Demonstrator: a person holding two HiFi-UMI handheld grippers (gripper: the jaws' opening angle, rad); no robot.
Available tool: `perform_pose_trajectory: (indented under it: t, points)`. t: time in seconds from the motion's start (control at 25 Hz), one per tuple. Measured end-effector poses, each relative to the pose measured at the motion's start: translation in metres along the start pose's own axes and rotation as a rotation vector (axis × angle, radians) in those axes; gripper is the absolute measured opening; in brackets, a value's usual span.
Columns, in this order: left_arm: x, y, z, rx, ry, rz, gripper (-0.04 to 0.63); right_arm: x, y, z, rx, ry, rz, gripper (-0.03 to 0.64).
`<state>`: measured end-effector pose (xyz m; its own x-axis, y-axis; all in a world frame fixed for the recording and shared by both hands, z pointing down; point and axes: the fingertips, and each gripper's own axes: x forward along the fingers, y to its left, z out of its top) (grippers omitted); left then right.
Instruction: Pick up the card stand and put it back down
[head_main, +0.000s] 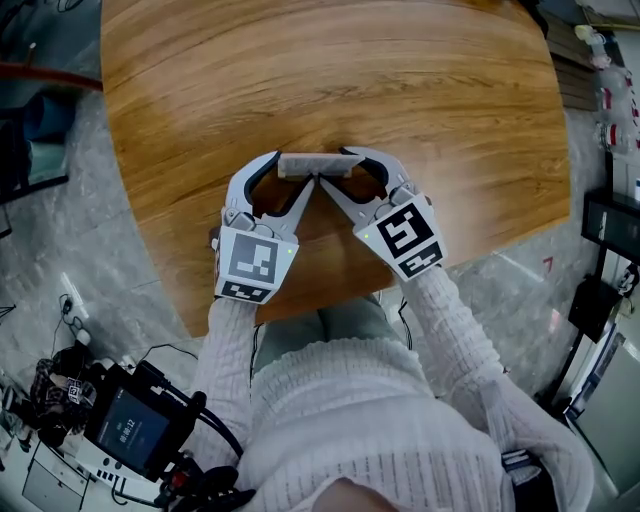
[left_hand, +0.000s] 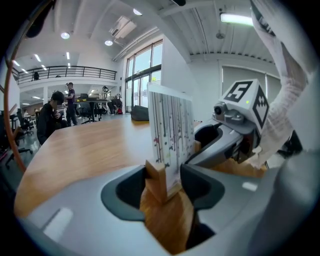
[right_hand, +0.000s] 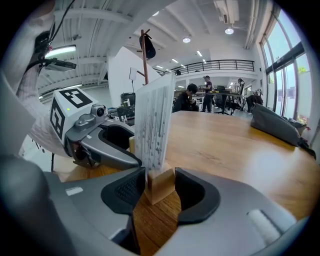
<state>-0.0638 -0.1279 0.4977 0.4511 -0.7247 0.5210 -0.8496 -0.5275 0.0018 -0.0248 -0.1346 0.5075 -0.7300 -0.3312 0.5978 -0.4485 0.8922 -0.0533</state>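
The card stand (head_main: 318, 164) is a small wooden block with an upright printed card; it is at the near middle of the round wooden table (head_main: 400, 80). My left gripper (head_main: 292, 172) is shut on its left end and my right gripper (head_main: 348, 170) on its right end. In the left gripper view the wooden base (left_hand: 156, 181) and the card (left_hand: 172, 127) sit between the dark pads (left_hand: 131, 191) of my left gripper (left_hand: 165, 184). In the right gripper view the block (right_hand: 160, 184) is pinched by my right gripper (right_hand: 159, 190). Whether the base touches the table I cannot tell.
The table's near edge (head_main: 300, 305) runs just under my wrists. A dark bag (right_hand: 277, 125) lies on the far side of the table. People sit and stand far off in the hall (left_hand: 50, 120). A device with a screen (head_main: 130, 430) hangs at lower left.
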Motion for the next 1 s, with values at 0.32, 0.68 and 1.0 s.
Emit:
perform_pose_trajectory:
  t: [0.32,0.68,1.0]
  points:
    - [0.0,0.002,-0.002,-0.006,0.007,0.015,0.224,0.004,0.001,0.001,0.003,-0.027,-0.03,0.195]
    - [-0.006,0.015,-0.013,-0.098,0.015,0.045,0.307,0.001,-0.003,0.002,-0.001,-0.048,-0.065,0.195]
    - [-0.055,-0.01,0.022,-0.127,-0.067,0.033,0.212,-0.05,0.011,0.021,0.002,-0.096,-0.106,0.181]
